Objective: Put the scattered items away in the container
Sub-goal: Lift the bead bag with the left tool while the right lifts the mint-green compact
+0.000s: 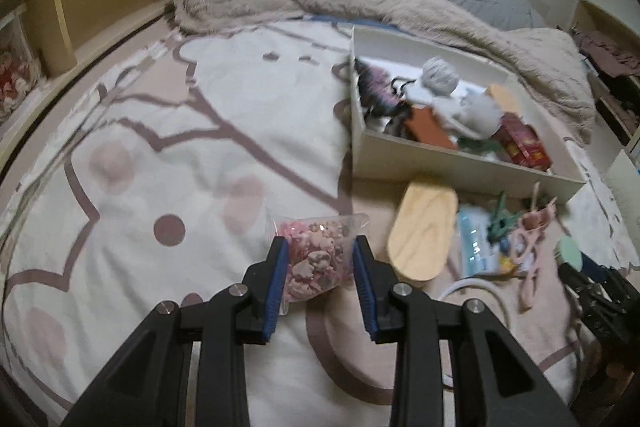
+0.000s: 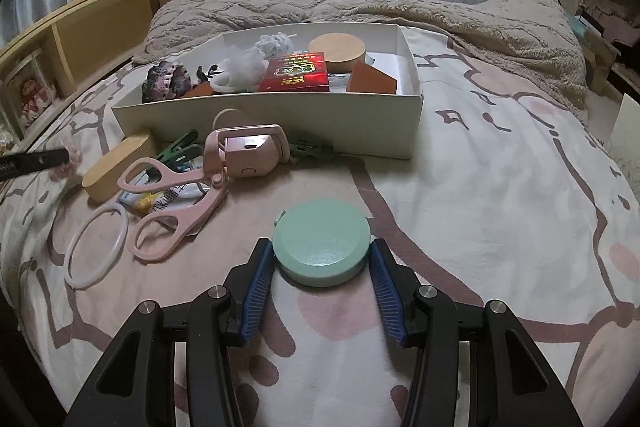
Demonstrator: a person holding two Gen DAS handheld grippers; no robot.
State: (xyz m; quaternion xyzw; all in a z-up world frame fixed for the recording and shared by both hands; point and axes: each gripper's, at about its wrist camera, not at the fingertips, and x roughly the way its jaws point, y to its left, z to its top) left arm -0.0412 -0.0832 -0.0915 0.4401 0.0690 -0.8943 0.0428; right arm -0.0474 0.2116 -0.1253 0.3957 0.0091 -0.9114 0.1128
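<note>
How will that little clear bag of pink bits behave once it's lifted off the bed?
The clear bag of pink bits, pinched between the left gripper pads, will probably sag and change shape, since it is thin film around loose pieces. It looks light for its size. The glossy plastic may slip if held only by an edge, and the pieces would likely shift toward the lower end.

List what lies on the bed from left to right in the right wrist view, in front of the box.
White ring → wooden case → pink scissors → pink gadget → green disc, which sits between the right gripper's fingers.
</note>
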